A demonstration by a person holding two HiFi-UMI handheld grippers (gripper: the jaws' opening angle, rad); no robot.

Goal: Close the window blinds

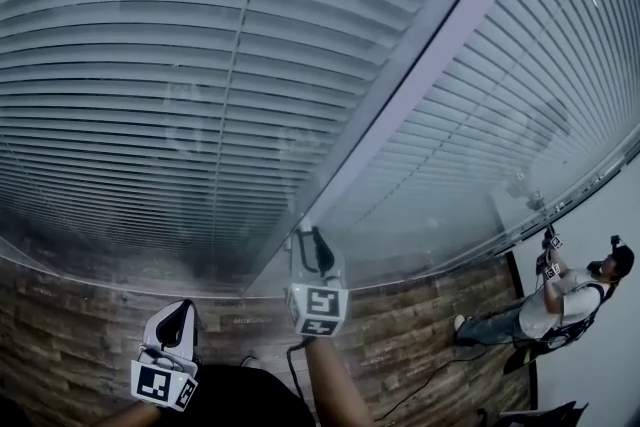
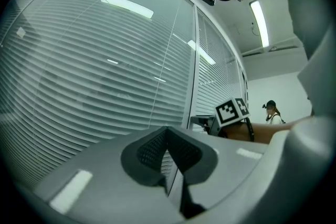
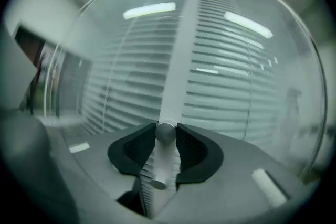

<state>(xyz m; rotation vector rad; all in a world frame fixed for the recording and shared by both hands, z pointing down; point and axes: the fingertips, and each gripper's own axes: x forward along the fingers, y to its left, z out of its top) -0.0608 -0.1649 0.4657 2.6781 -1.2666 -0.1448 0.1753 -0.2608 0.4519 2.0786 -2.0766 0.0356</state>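
1. Right gripper of mine is closed on a small round grey knob, with one dark pad pressed to each side of it. A pale cylinder lies just below the knob, between the jaws.
2. Left gripper holds nothing, and its pad tips meet.
3. Blinds hang behind glass straight ahead of me. They sit in two panes split by a pale upright post, and the knob lines up with the foot of that post.
4. Hard to make out: the right gripper view is smeared. I cannot tell how the knob joins the post, whether the pale cylinder belongs to it, or how far the slats are tilted.
5. Hidden: in the head view the gripper's own body covers the knob completely.
6. Cut off: my right forearm runs out of the bottom edge of the head view. The left one is mostly lost in the dark there.
7. Pose: my right hand reaches up and forward, with the gripper tips at the base of the post. The left gripper hangs lower and to the left, in front of the wood-patterned wall under the window.
8. Another person stands far off to the right along the same window.
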